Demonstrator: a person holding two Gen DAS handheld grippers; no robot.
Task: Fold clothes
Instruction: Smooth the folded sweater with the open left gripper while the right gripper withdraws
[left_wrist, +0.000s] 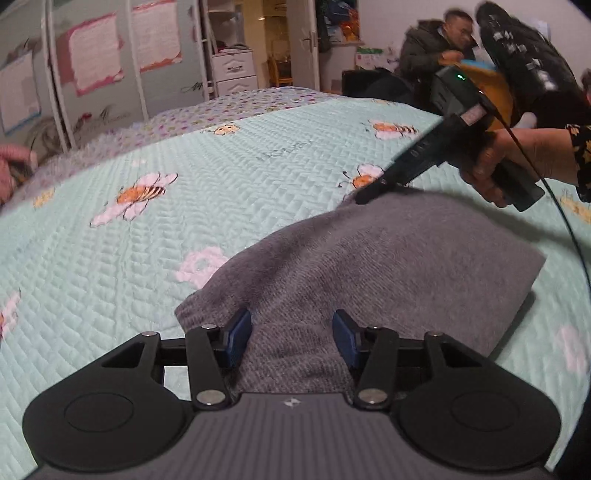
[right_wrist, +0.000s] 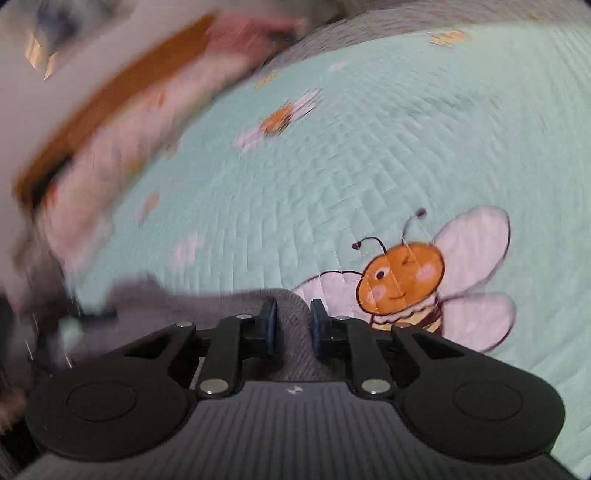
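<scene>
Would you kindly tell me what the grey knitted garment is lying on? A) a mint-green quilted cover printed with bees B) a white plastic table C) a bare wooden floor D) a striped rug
A: the grey knitted garment lies on the mint-green quilted cover, whose bee prints show in both wrist views.

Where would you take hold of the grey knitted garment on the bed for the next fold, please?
Probably at a corner. The grey knitted garment lies as a flat, already folded stack on the quilt, with loose edges all around. The far corner, where the right tongs touch down, lifts slightly. Come in low from beyond that edge, pinching all layers. The left tongs straddle the near edge, open.
</scene>
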